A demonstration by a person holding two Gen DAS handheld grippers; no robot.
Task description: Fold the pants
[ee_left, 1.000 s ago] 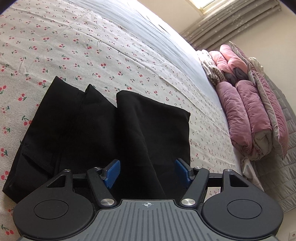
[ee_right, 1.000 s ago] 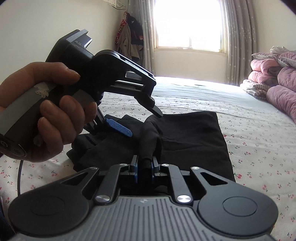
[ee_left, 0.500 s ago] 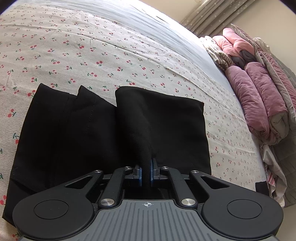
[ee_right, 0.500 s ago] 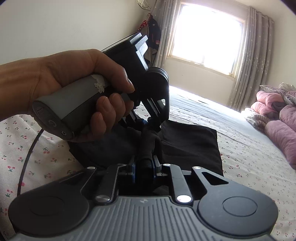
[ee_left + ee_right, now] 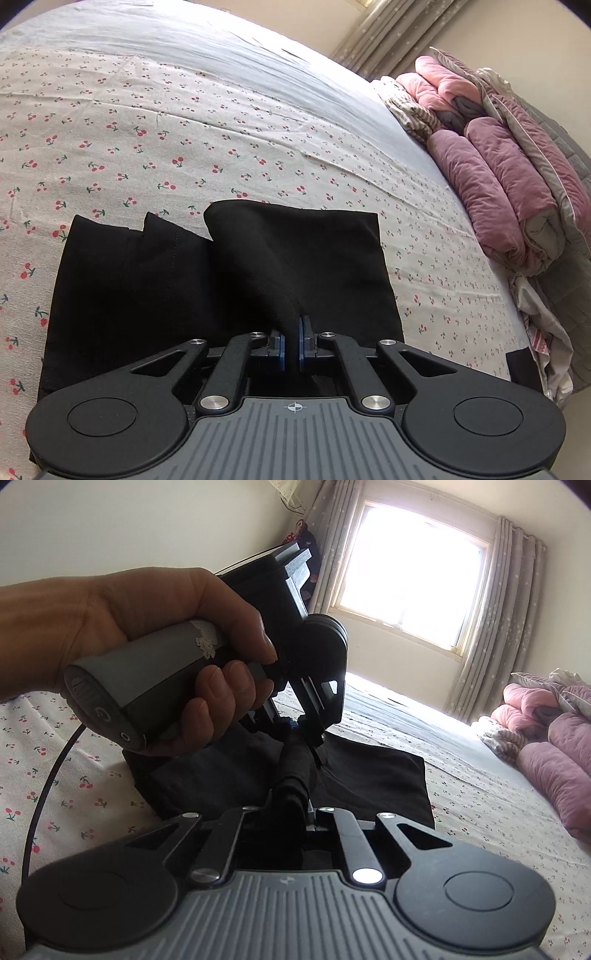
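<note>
Left wrist view: soft matte black pants are lying folded on the cherry-print bedsheet, the left gripper pinching a raised ridge of cloth; puffy pink quilts are sitting rightward. The right gripper is clamping another bunched fold, beside the person's left hand.

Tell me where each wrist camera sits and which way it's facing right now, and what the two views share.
Left wrist: on the left gripper, looking down its fingers across the bed to pink quilts; jaws pinch the black pants; no body shows.
Right wrist: on the right gripper, facing the window; jaws clamp the pants; the person's left hand holds the other gripper.
Shared: pants, bed, quilts.
</note>
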